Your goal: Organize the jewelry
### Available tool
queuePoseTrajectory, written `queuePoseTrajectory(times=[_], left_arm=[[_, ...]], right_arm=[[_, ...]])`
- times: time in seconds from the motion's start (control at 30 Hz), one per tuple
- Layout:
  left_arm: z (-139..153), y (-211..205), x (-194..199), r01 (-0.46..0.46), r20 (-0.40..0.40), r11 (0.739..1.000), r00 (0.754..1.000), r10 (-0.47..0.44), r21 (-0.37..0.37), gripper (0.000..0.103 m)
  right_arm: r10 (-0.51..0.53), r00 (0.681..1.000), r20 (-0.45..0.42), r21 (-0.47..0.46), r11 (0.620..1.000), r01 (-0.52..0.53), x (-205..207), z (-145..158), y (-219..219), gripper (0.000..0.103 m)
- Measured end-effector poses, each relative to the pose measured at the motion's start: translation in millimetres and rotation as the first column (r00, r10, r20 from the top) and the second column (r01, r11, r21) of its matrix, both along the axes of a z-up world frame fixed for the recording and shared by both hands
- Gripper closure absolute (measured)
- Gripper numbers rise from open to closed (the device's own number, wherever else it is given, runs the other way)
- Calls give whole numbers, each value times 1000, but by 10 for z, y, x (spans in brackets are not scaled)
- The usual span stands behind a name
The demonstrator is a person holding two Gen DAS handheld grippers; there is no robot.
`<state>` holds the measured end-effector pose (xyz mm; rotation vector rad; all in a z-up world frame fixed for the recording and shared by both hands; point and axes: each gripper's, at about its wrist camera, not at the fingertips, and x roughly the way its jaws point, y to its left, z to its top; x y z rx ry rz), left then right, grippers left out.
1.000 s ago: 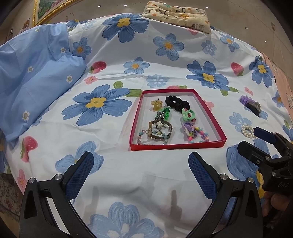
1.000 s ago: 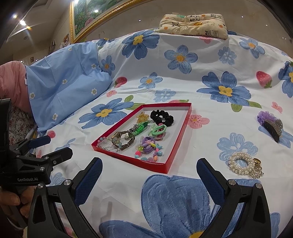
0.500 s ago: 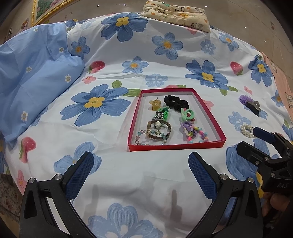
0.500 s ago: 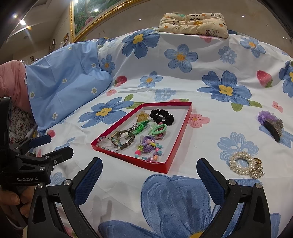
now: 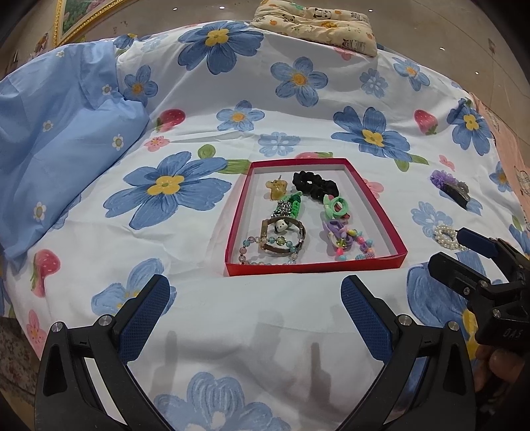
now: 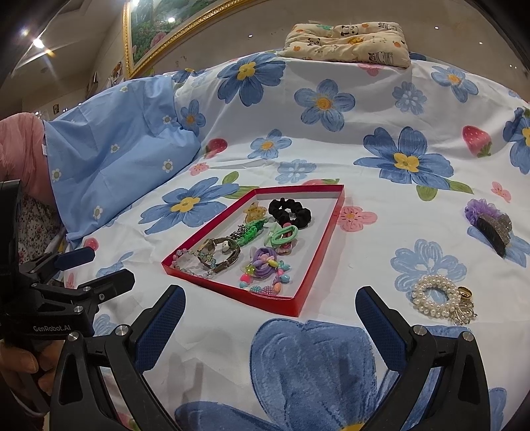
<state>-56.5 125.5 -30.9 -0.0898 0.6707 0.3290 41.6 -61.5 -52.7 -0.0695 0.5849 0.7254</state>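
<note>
A shallow red box (image 5: 314, 267) (image 6: 232, 290) lies on the flowered bedsheet and holds a black scrunchie (image 5: 314, 185) (image 6: 290, 212), a watch, bead bracelets and colourful hair ties. To its right, outside the box, lie a pearl bracelet with a gold charm (image 6: 440, 298) (image 5: 445, 233) and a purple hair claw (image 6: 488, 220) (image 5: 450, 187). My left gripper (image 5: 255, 298) (image 6: 96, 267) hangs open just in front of the box, empty. My right gripper (image 6: 270, 310) (image 5: 453, 247) is open too, between the box's right corner and the pearl bracelet, holding nothing.
A light blue pillow (image 5: 49, 142) lies at the left. A small patterned cushion (image 5: 314, 23) sits at the far end of the bed. A framed picture (image 6: 159, 30) hangs on the wall behind. Bare sheet stretches in front of the box.
Both grippers have drifted only slightly; the view of the box has barely shifted. Nothing was picked up or released.
</note>
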Motion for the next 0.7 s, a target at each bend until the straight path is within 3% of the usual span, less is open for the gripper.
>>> queuePoseTrajectory(times=[0.4, 0.7], left_arm=[[-5, -1, 70, 11, 0, 1000, 1000, -11, 0, 0], [1, 56, 230, 23, -15, 999, 1000, -23, -39, 0]], right_arm=[[0, 1000, -8, -5, 1000, 0, 54, 10, -6, 0], [-8, 999, -46, -13, 1000, 7, 177, -33, 12, 0]])
